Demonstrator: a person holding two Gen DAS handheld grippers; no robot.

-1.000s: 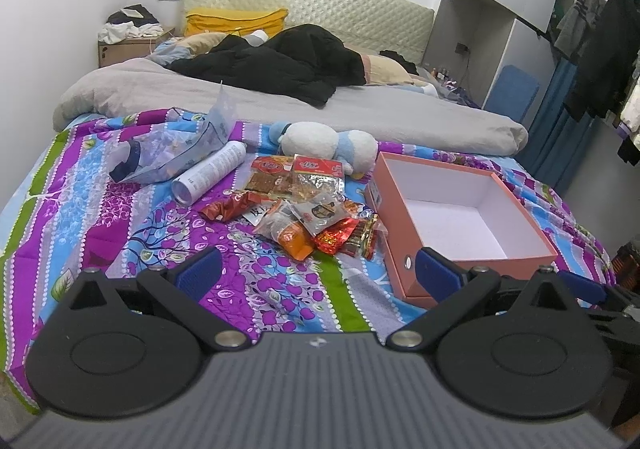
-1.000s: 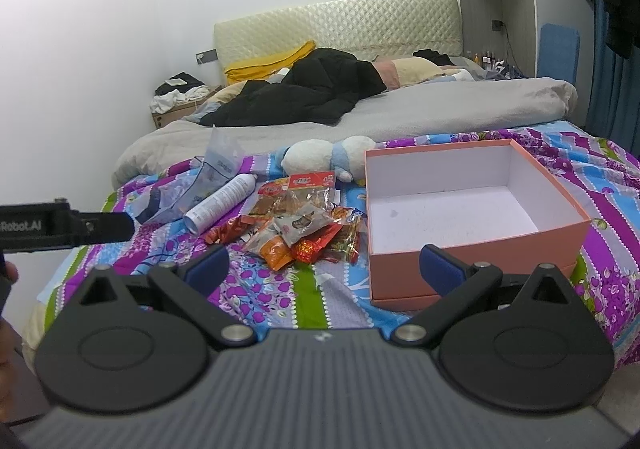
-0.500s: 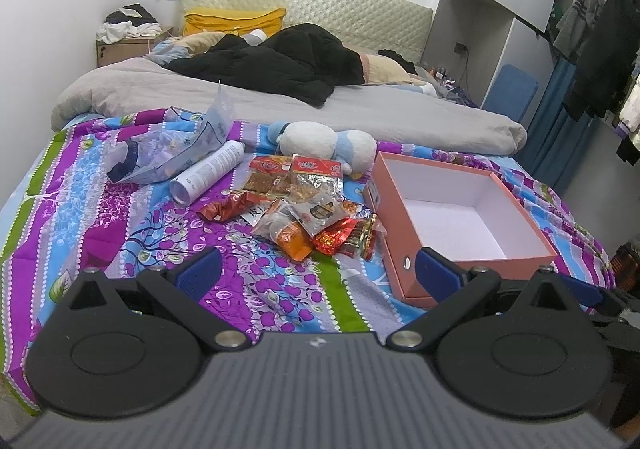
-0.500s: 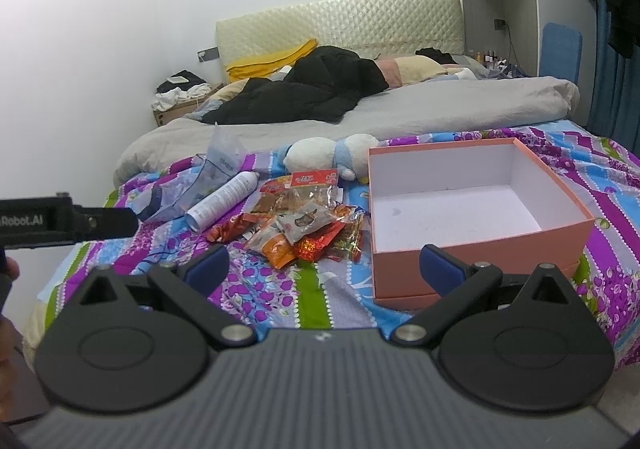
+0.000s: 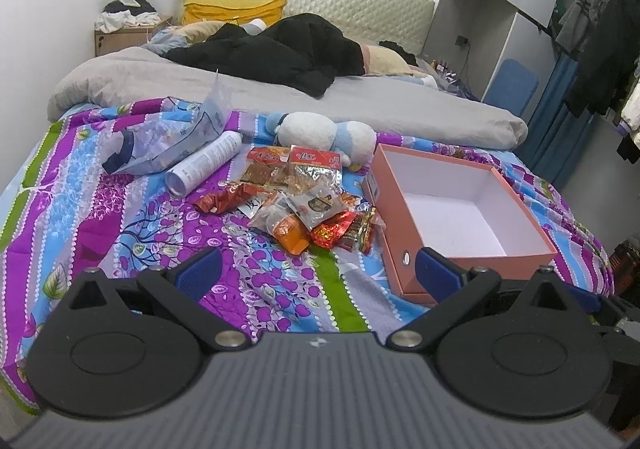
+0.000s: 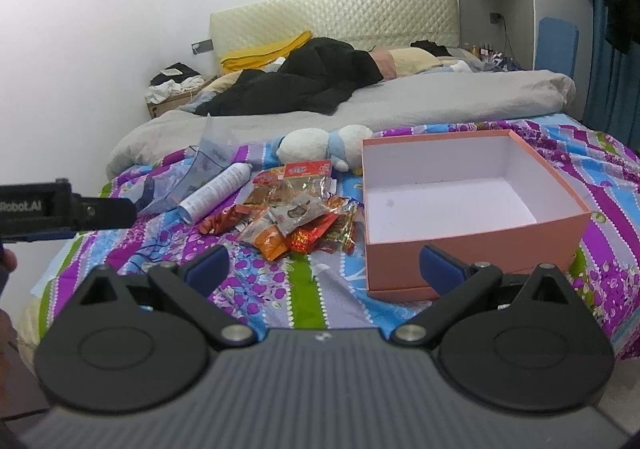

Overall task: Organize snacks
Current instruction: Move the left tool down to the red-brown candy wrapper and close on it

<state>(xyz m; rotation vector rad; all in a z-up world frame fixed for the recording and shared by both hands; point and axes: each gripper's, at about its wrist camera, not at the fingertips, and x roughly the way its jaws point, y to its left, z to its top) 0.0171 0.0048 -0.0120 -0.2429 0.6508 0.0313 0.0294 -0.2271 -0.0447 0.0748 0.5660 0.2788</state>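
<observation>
A pile of snack packets [image 5: 296,201] [image 6: 296,213] in red, orange and clear wrappers lies on the patterned bedspread. Just right of it sits an empty salmon-pink box [image 5: 516,225] [image 6: 480,229] with a white inside. My left gripper [image 5: 318,273] hovers open over the bedspread, short of the pile, with nothing between its blue-tipped fingers. My right gripper [image 6: 324,265] is open too, in front of the pile and the box's near left corner. The left gripper's body [image 6: 60,209] shows at the left edge of the right wrist view.
A white spray can [image 5: 204,165] and a clear plastic bag [image 5: 168,141] lie left of the snacks. A white and blue plush toy [image 5: 320,133] rests behind them. A grey duvet [image 5: 280,93] and dark clothes [image 5: 288,53] cover the far half of the bed.
Both views have shifted slightly, drifting a little closer to the bed. Nothing on the bed has moved and both grippers stay open.
</observation>
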